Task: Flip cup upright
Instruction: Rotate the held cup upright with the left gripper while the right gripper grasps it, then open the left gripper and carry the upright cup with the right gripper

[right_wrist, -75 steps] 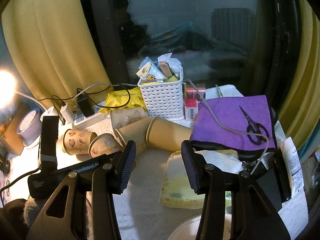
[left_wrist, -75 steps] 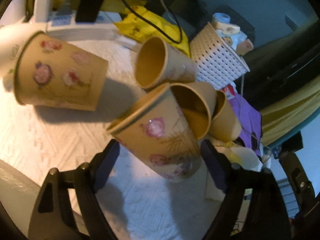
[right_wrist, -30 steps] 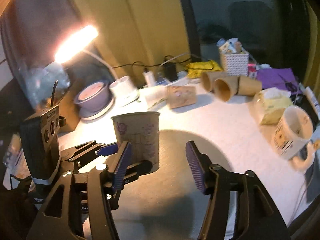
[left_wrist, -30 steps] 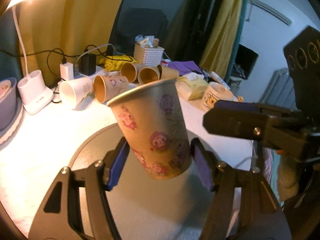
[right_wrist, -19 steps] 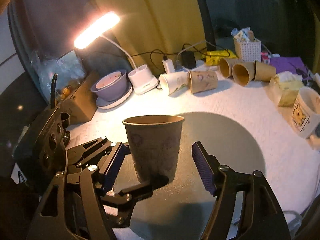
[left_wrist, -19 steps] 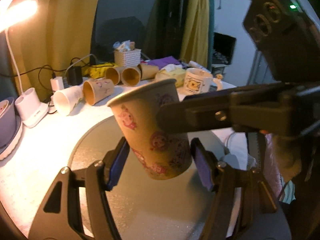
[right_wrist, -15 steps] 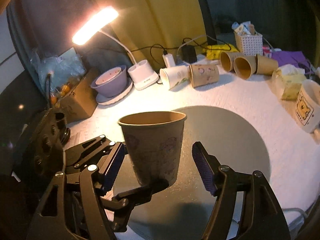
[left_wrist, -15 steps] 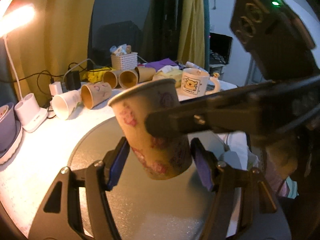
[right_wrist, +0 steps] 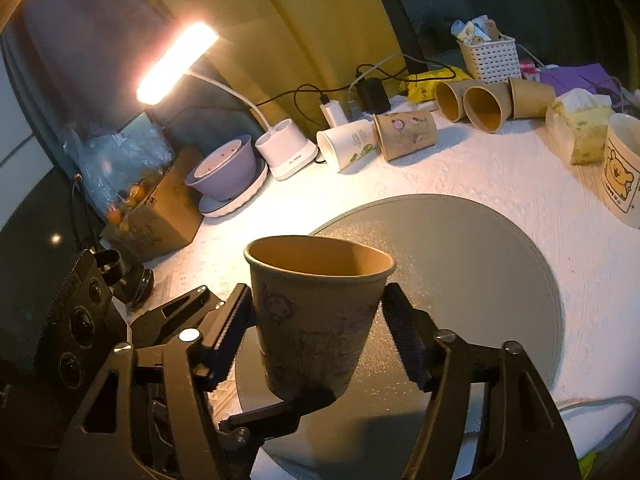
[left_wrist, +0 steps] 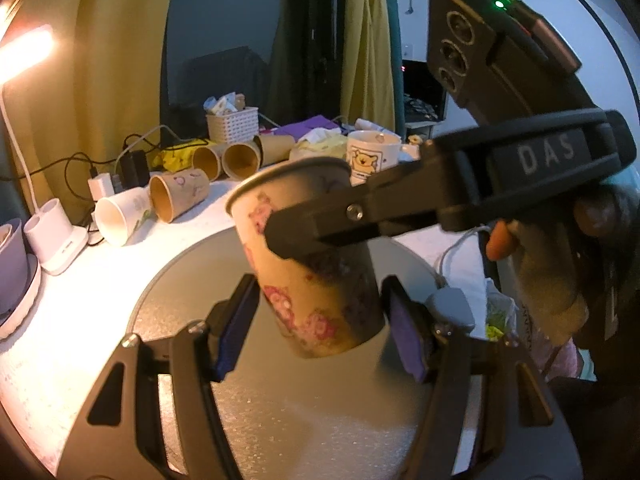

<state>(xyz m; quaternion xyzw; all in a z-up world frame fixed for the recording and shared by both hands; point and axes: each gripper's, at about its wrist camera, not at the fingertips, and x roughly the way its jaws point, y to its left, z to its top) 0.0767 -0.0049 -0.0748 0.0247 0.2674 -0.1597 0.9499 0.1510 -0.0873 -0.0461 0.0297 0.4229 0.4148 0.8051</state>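
We see black plastic grippers: the left gripper (left_wrist: 320, 328) has blue ribbed pads and silver screws; the right gripper (right_wrist: 318, 322) body reads "DAS", green LED at 1 o'clock.

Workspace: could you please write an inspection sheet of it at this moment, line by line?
Surface: white textured cover with a grey round mat on it.
Job's things: paper cup, mouth up, above the mat.
Clutter: floral cup, white cup and three brown cups, all on their sides; bear mug; tissue pack; white basket; purple bowl; cardboard box.
Grippers: left gripper holds the paper cup near its base; right gripper flanks it higher up, contact unclear.
Cables: chargers and wires at the back edge.
Surroundings: yellow curtain; lit desk lamp.
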